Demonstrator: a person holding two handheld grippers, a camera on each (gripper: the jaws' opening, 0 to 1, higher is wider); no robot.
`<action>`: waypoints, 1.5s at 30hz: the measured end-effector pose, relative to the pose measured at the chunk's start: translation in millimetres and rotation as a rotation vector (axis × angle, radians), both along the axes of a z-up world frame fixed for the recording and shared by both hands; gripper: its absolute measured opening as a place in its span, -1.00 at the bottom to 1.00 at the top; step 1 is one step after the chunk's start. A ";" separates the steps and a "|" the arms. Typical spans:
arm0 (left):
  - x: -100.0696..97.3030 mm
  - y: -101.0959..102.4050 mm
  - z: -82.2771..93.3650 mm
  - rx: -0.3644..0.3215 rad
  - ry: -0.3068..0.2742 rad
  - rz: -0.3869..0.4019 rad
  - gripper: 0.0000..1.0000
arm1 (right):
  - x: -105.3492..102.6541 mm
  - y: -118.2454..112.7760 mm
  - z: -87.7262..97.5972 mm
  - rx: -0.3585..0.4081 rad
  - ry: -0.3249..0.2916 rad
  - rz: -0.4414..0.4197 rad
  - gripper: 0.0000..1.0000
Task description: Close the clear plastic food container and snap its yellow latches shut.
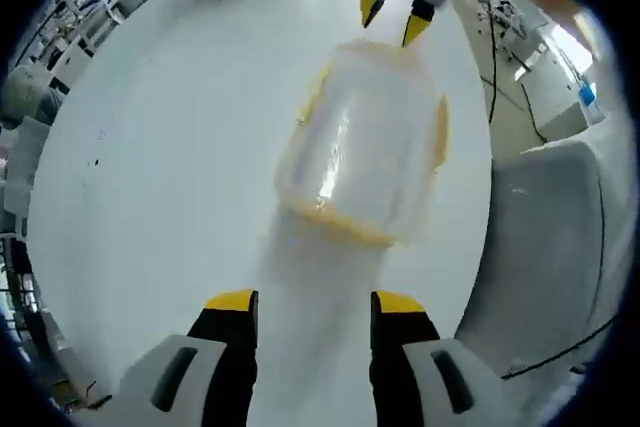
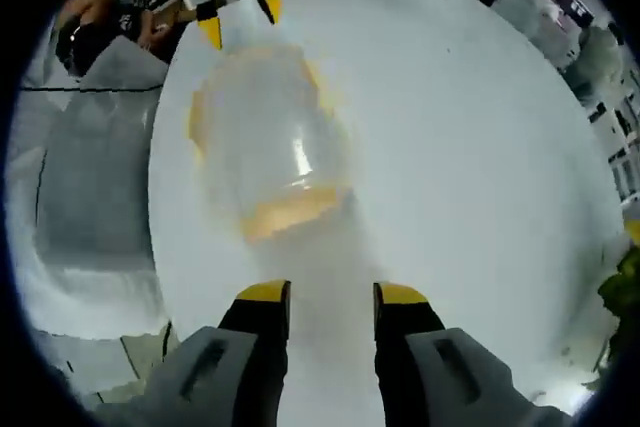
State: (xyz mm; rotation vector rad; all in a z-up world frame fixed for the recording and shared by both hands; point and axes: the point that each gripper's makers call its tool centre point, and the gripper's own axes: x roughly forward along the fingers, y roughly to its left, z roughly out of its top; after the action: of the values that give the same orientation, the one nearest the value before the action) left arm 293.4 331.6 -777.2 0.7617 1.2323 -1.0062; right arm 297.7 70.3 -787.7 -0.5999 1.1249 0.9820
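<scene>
In the left gripper view, the left tongs (image 1: 305,305) stand released, jaws parted and grasping nothing, low over the white table (image 1: 150,167). Ahead of them the clear plastic food container (image 1: 365,142) rests on the table, near its right-hand edge, with yellow latches (image 1: 440,132) along its sides (the whole thing is blurred, so whether the lid is fully down I cannot tell). Beyond it the right tongs (image 1: 392,25) hover at its far end, jaws apart, empty.

In the right gripper view the container (image 2: 265,142) lies between both tongs, apart from the right tongs (image 2: 330,295), the left tongs (image 2: 240,22) at its far side.
</scene>
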 end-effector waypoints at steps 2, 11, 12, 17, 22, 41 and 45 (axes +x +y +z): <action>-9.0 -2.8 0.6 -0.022 0.068 0.099 -0.22 | -1.0 2.8 4.2 0.025 0.035 -0.065 -0.41; -12.6 -33.4 15.8 -0.247 0.330 0.638 -0.12 | -14.8 53.6 41.3 0.422 0.317 -0.342 -0.42; -6.2 -36.7 18.2 -0.275 0.334 0.704 -0.12 | -13.3 53.1 39.6 0.425 0.329 -0.388 -0.42; 0.9 -39.9 16.7 -0.249 0.311 0.777 -0.20 | -10.8 54.7 34.6 0.470 0.423 -0.529 -0.52; -5.6 -52.4 11.0 -0.219 0.333 0.776 -0.31 | -8.8 51.5 28.9 0.470 0.432 -0.573 -0.62; -4.5 -56.4 -4.2 -0.102 0.332 0.838 -0.51 | -13.5 53.8 6.2 0.375 0.460 -0.595 -0.58; -6.1 -57.2 -4.7 -0.097 0.336 0.835 -0.52 | -13.8 54.1 5.6 0.373 0.469 -0.597 -0.59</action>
State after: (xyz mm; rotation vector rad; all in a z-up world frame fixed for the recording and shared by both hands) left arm 287.3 274.4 -781.8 -0.0430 1.5778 -0.4927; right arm 283.9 124.4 -782.1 0.2824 1.3738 0.7864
